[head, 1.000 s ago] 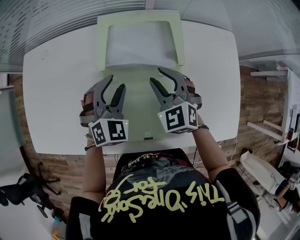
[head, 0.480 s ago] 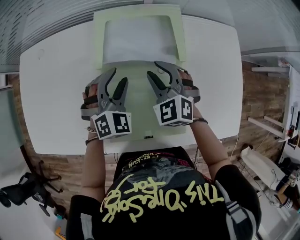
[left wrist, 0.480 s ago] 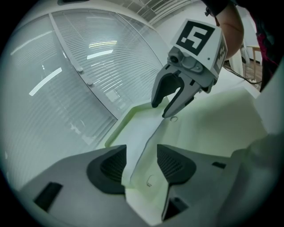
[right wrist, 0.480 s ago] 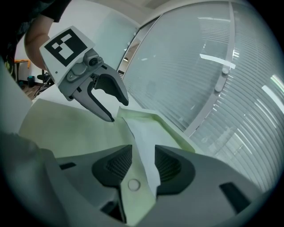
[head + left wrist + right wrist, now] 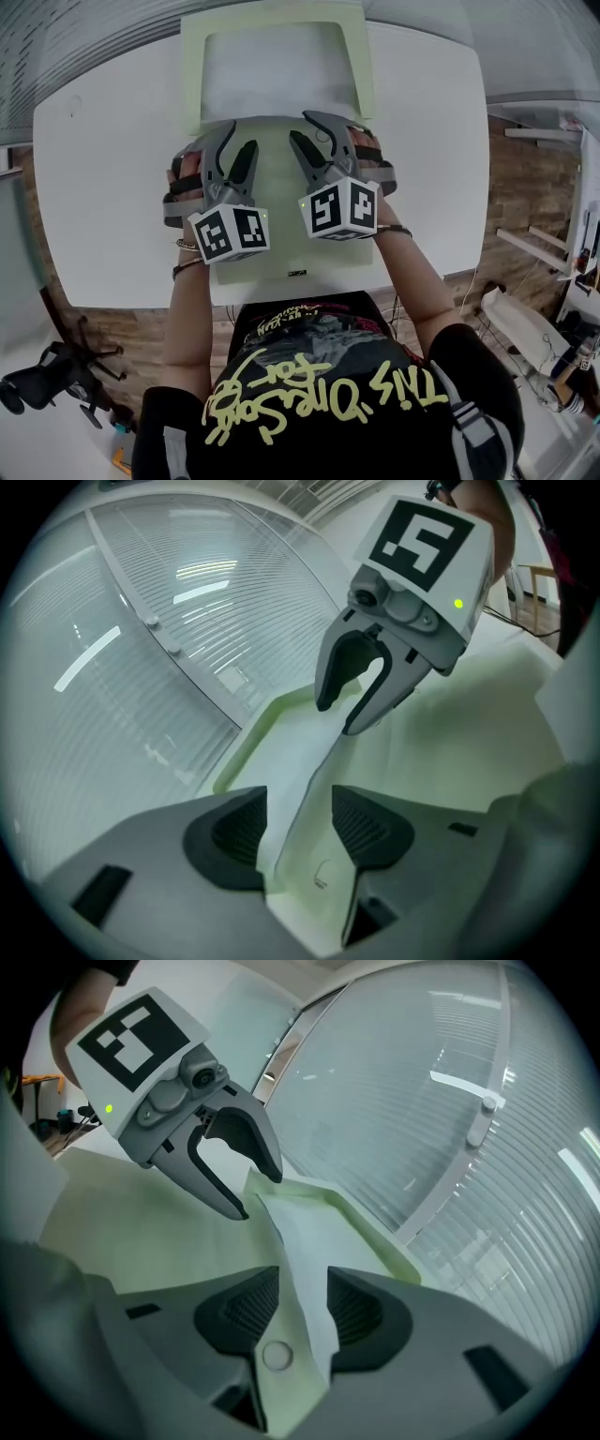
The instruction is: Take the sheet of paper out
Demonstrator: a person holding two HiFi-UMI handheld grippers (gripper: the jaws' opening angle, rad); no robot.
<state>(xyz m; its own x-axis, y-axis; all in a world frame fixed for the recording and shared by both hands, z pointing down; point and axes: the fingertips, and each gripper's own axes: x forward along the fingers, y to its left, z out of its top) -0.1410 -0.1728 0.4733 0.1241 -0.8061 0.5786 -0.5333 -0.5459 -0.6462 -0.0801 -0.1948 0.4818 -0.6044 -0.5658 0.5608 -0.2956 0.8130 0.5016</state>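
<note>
Black T-shirt (image 5: 319, 339) with slanting yellow hand-lettered print, dark wristbands (image 5: 184, 246), left gripper (image 5: 239, 139) and right gripper (image 5: 300, 127) grey with curved jaws, black ribbed pads (image 5: 230, 832), white black-patterned marker cube (image 5: 230, 234) on the end nearest the T-shirt

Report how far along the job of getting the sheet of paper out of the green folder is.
Done: nothing yet; the sheet of paper lies inside the green folder on the white table. In hand: the left gripper, its fingers having just been opening wider, and the right gripper, also open, each straddle a folder edge without pinching it. Left: grip the sheet and pull it clear.
</note>
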